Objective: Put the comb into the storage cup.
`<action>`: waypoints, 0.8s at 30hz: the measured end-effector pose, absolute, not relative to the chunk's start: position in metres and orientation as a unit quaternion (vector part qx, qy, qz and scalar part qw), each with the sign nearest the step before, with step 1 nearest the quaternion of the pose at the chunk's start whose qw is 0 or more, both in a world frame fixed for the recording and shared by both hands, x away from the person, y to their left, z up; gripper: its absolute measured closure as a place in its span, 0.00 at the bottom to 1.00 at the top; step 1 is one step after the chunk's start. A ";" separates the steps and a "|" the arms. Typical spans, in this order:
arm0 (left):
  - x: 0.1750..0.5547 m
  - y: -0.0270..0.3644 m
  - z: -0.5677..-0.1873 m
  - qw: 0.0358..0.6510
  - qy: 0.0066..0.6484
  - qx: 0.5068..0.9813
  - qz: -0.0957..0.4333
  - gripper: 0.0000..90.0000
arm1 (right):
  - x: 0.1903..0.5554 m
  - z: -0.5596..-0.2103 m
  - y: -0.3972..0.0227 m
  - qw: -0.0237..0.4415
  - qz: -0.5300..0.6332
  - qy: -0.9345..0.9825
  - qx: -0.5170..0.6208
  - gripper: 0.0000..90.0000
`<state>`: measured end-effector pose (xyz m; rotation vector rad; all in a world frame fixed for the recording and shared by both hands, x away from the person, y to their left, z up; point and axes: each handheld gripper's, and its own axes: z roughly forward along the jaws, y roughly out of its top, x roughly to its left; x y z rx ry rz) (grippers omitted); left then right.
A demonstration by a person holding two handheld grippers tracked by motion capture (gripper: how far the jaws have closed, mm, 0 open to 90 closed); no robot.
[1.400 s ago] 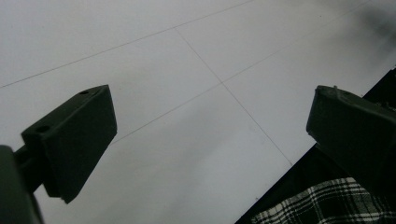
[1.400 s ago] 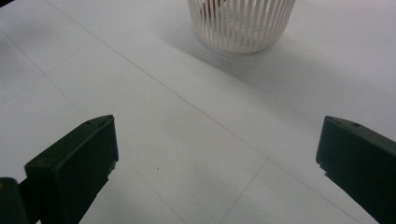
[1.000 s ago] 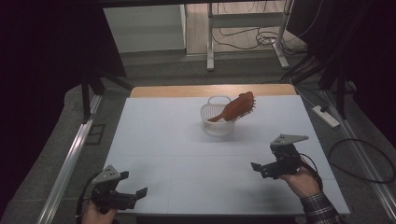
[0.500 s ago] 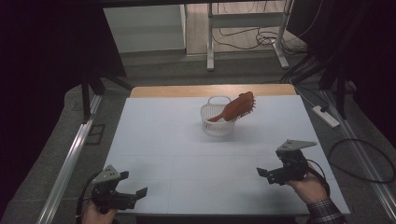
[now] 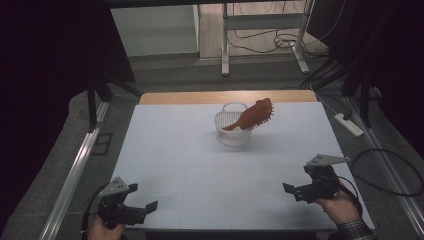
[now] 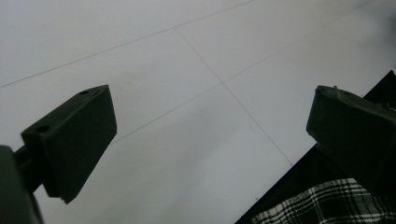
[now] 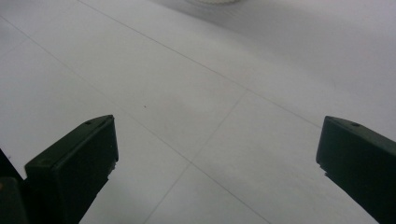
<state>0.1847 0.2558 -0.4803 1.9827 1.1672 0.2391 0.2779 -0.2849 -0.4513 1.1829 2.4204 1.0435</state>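
A brown hairbrush [image 5: 252, 116] lies tilted in a small white basket [image 5: 231, 134] at the far middle of the white table [image 5: 200, 165], its bristled head sticking out over the right rim. My left gripper [image 5: 142, 196] rests at the near left corner, jaws wide open over bare table [image 6: 187, 93], nothing between them. My right gripper [image 5: 291, 192] hovers at the near right, held by a hand [image 5: 340, 207], also open and empty above the white surface [image 7: 210, 93]. Both grippers are far from the basket.
A wooden strip [image 5: 225, 96] borders the table's far edge. Plaid cloth [image 6: 327, 205] shows past the table's near edge in the left gripper view. A power strip [image 5: 350, 125] and cables lie on the floor to the right. Metal rails [image 5: 75, 170] flank the table.
My right gripper has drawn back toward the near right edge of the table. The left gripper, brush and basket have stayed put.
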 end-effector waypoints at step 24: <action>0.185 0.256 -0.480 0.402 0.462 0.784 0.095 0.02 | 0.258 -0.455 -0.309 0.141 0.350 0.818 0.433 0.00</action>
